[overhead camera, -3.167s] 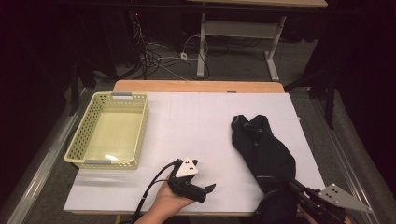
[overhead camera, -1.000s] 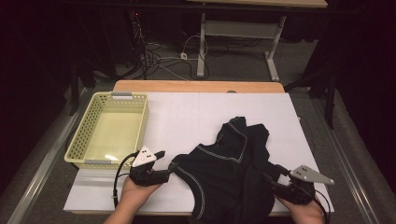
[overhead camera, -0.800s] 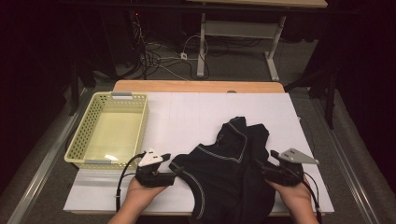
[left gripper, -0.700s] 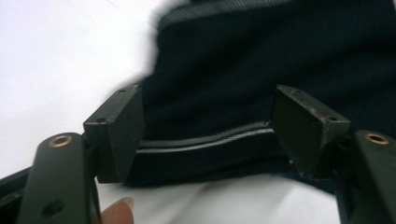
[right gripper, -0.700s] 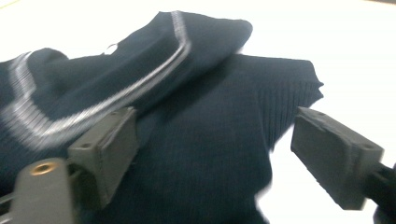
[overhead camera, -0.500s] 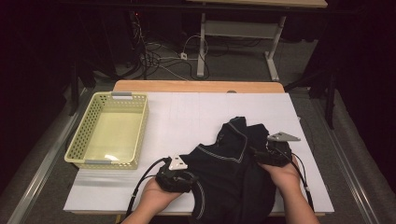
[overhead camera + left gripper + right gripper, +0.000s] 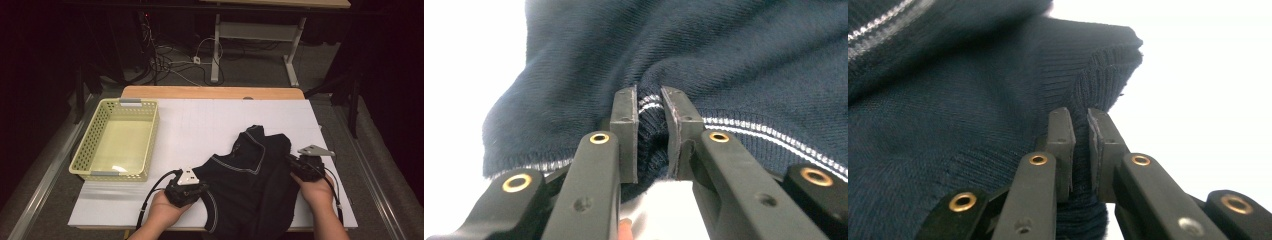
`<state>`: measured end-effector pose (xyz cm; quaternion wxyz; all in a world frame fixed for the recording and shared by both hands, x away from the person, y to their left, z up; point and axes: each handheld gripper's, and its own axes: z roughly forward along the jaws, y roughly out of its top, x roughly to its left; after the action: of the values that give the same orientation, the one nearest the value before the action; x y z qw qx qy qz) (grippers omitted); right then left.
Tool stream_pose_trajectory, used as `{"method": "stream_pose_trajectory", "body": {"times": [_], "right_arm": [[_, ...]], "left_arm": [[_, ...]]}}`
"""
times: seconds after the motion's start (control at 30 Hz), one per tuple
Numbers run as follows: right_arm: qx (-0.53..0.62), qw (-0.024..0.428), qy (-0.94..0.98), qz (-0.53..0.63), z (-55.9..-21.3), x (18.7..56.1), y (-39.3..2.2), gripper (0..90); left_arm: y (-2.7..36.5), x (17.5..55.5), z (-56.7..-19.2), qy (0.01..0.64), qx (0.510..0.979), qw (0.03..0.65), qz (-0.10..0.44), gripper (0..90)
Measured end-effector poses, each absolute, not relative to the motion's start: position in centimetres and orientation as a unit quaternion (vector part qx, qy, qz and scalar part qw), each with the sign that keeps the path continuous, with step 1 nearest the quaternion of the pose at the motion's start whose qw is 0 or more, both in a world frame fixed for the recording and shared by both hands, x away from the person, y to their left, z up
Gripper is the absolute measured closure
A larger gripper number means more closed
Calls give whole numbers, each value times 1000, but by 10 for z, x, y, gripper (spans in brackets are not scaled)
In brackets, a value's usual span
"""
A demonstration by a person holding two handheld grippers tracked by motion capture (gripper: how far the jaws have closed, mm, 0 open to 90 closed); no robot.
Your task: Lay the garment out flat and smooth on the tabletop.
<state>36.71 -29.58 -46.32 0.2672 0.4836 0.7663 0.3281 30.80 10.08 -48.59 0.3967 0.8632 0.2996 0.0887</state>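
Sweater (image 7: 252, 175) hems in 2 grippers

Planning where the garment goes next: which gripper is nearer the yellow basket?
Left. The left gripper grips the sweater just right of the basket; the right gripper is across the sweater.

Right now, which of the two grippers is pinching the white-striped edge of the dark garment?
The left gripper: white stripes run between its pads. The right gripper pinches plain ribbed edge of the garment.
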Motion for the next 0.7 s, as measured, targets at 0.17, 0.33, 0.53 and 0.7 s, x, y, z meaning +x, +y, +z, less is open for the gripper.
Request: {"method": "stream_pose_trajectory", "body": {"times": [0.17, 0.33, 0.53, 0.7], "right_arm": [[492, 287, 746, 344, -459, 333, -329, 843], [488, 294, 738, 362, -456, 291, -347, 843], [494, 301, 724, 376, -457, 247, -363, 843], [485, 305, 722, 389, -453, 236, -366, 760]], "left_arm": [[123, 312, -481, 332, 838, 412, 129, 768], [145, 323, -484, 381, 816, 404, 164, 768], [156, 326, -488, 408, 802, 403, 166, 764], [155, 328, -489, 400, 809, 401, 156, 725]]}}
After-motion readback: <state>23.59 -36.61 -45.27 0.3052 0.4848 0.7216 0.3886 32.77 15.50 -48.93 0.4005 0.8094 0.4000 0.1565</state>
